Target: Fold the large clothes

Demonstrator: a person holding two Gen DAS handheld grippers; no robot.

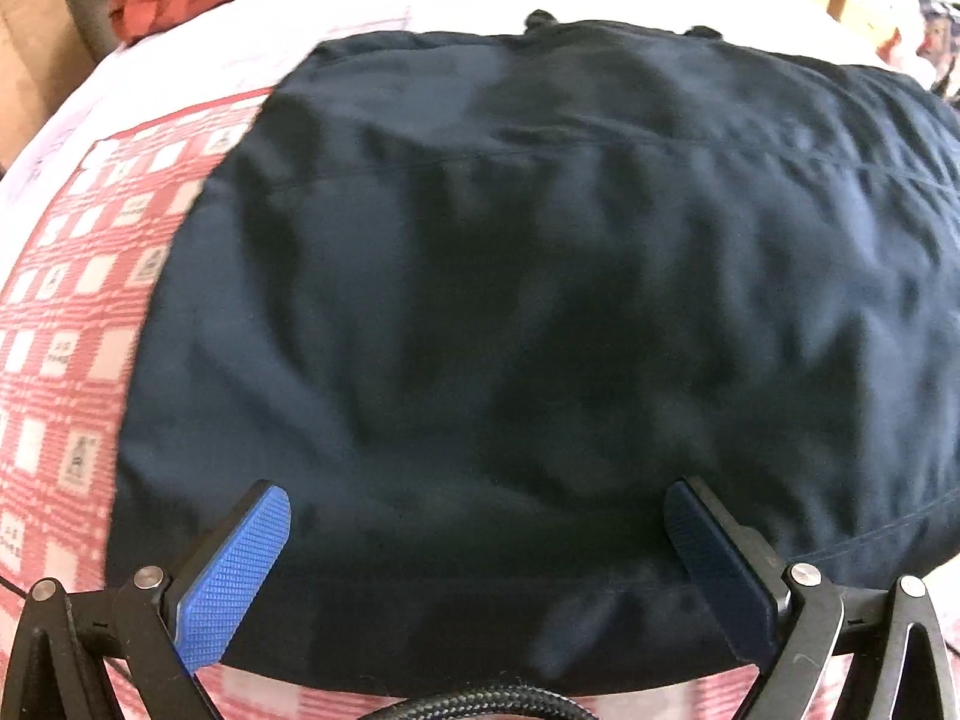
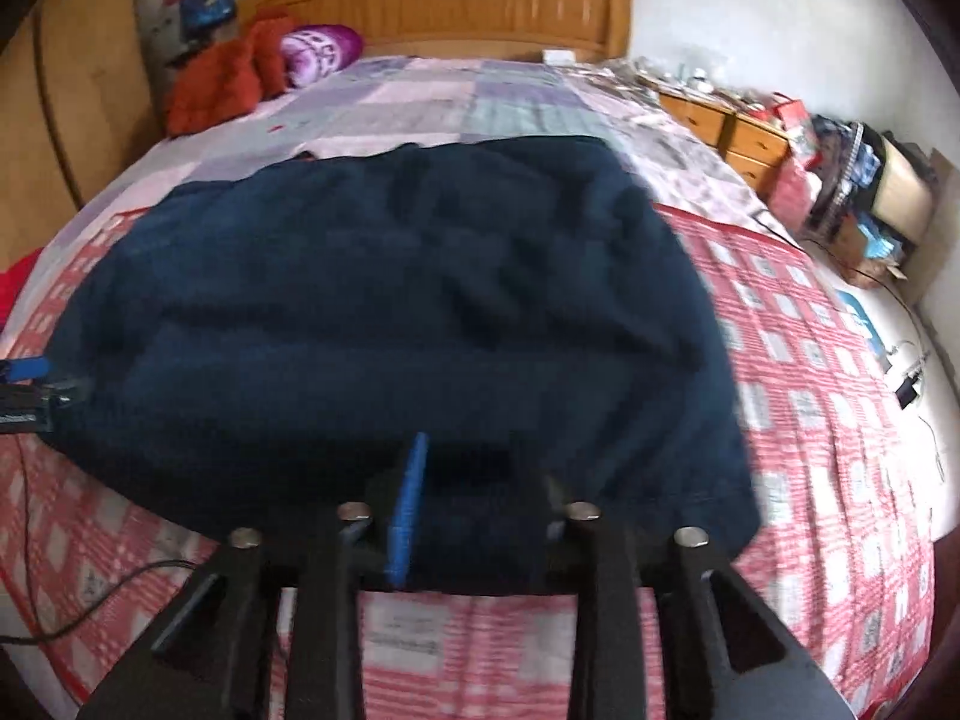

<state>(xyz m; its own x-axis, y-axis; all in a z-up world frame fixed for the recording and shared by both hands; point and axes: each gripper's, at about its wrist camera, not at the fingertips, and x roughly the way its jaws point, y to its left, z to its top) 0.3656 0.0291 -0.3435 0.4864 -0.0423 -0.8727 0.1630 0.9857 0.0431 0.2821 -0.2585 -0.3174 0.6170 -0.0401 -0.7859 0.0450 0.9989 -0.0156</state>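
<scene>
A large dark navy garment lies spread flat on the red-and-white checked bed cover; it also fills the middle of the right wrist view. My left gripper is open, its blue pads wide apart over the garment's near hem, holding nothing. It shows at the left edge of the right wrist view. My right gripper is partly closed over the near hem; whether cloth is pinched between the pads is not clear.
An orange-red quilted item and a purple pillow lie by the wooden headboard. A cluttered wooden dresser stands right of the bed. A wooden wardrobe stands left. A black cable lies on the cover.
</scene>
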